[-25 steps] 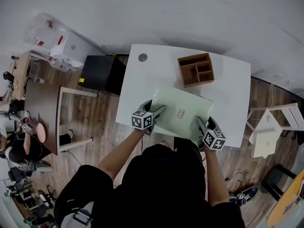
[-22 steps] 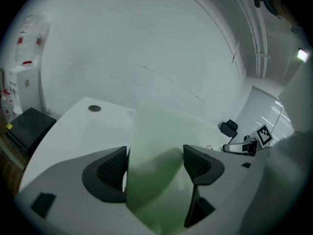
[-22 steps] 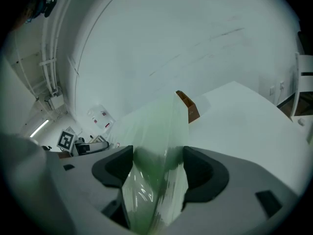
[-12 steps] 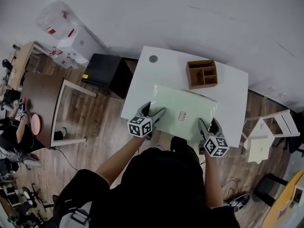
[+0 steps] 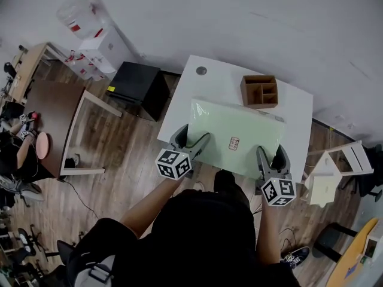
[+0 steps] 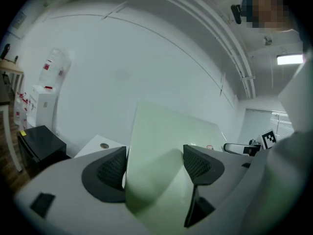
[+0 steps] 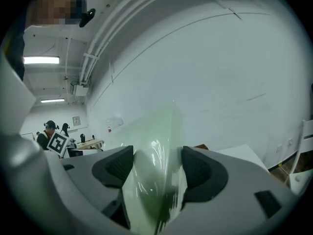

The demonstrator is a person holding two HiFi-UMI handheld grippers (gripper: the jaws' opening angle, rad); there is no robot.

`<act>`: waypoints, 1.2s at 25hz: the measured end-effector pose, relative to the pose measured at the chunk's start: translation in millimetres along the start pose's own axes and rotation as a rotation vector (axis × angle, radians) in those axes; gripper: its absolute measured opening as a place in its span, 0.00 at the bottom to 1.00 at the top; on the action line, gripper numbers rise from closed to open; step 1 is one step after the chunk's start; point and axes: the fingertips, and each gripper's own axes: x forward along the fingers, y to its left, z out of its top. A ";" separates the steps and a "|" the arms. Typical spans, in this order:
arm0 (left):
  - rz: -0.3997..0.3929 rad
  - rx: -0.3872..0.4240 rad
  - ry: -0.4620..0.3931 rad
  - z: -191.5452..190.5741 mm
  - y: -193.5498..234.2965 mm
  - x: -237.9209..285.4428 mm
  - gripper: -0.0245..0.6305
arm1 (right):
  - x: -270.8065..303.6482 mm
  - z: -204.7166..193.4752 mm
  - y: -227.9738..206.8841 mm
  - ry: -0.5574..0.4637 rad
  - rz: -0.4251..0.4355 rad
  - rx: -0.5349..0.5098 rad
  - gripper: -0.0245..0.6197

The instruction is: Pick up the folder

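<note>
A pale green folder (image 5: 236,135) with a small label is held over the white table (image 5: 206,84), tilted, near edge toward me. My left gripper (image 5: 191,142) is shut on its near left corner, my right gripper (image 5: 270,159) on its near right corner. In the left gripper view the folder (image 6: 161,141) runs up between the two dark pads of the left gripper (image 6: 155,166). In the right gripper view the glossy folder (image 7: 156,146) is pinched the same way by the right gripper (image 7: 156,169). The folder hides much of the tabletop.
A wooden desk organizer (image 5: 260,91) with compartments stands at the table's back right. A black cabinet (image 5: 134,88) sits left of the table, a wooden frame (image 5: 84,133) further left, a white chair (image 5: 332,172) to the right. Wall runs behind the table.
Both grippers have risen with the folder, which now sits higher and more tilted over the table. My view has shifted back a little.
</note>
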 end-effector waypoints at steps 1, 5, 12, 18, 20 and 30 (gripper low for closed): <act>-0.007 0.012 -0.014 7.3 -3.2 -6.9 0.58 | -5.6 6.3 7.0 -0.021 -0.002 -0.007 0.55; -0.027 0.092 -0.100 32.6 -22.6 -35.4 0.58 | -35.4 24.1 29.3 -0.123 -0.022 -0.044 0.55; -0.030 0.165 -0.186 42.9 -36.3 -69.6 0.58 | -66.8 25.0 51.9 -0.220 -0.057 -0.065 0.55; -0.050 0.201 -0.218 39.9 -47.7 -75.2 0.58 | -84.5 22.3 54.4 -0.228 -0.081 -0.090 0.55; -0.063 0.197 -0.226 39.6 -50.2 -75.8 0.58 | -89.2 24.2 55.7 -0.233 -0.092 -0.105 0.55; -0.045 0.179 -0.238 41.6 -39.7 -85.3 0.58 | -76.5 21.8 63.1 -0.191 -0.074 -0.132 0.55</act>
